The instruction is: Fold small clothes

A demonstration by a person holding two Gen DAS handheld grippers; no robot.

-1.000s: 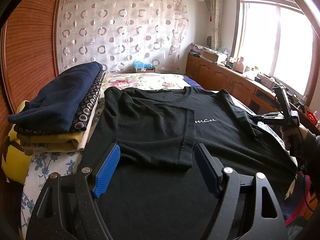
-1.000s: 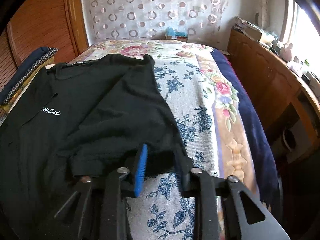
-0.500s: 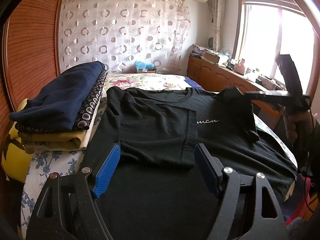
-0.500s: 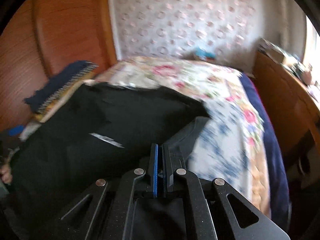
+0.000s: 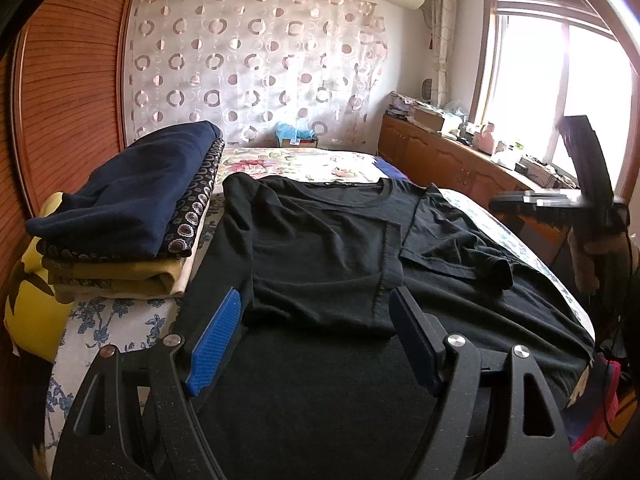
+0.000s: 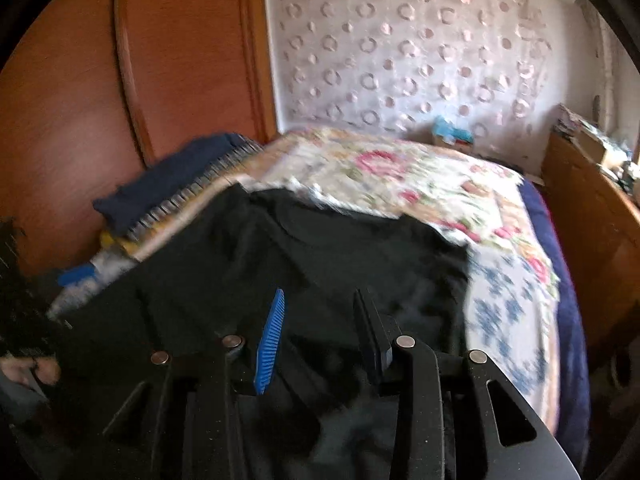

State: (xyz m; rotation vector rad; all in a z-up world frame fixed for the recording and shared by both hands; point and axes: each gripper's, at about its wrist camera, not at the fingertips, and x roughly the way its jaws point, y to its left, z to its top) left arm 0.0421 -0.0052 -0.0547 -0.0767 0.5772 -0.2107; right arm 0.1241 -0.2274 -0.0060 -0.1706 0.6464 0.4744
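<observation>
My two wrist views look along a bed (image 5: 132,320) spread with a floral cover, white with blue flowers on the near part and pink blooms toward the far end, running to a sheer curtain (image 5: 256,68) dotted with rings on the far wall. A reddish wooden wardrobe (image 5: 68,92) fills the left side, and on the right a low wooden cabinet (image 5: 448,160) crowded with small items sits under a bright window (image 5: 560,92). The black T-shirt (image 5: 320,248) lies spread across the middle of the bed, neckline at the far end, with its left side and sleeve folded inward over the chest and its right sleeve folded in and lying crumpled on the right half of the body. Left of the shirt, touching its edge, is a stack of folded clothes (image 5: 128,216): a navy piece on top, a dark ring-patterned layer below it, then mustard and cream layers. My left gripper (image 5: 316,340) hangs low over the near hem of the shirt with its blue-padded jaws spread wide and nothing clasped between them. My right gripper (image 6: 320,340) hovers above the right half of the shirt; its jaws are opening, with only a gap between the pads and the dark cloth lying beneath them, though that view is blurred. From the left camera I see that gripper off at the right edge, in a hand (image 5: 596,252).
</observation>
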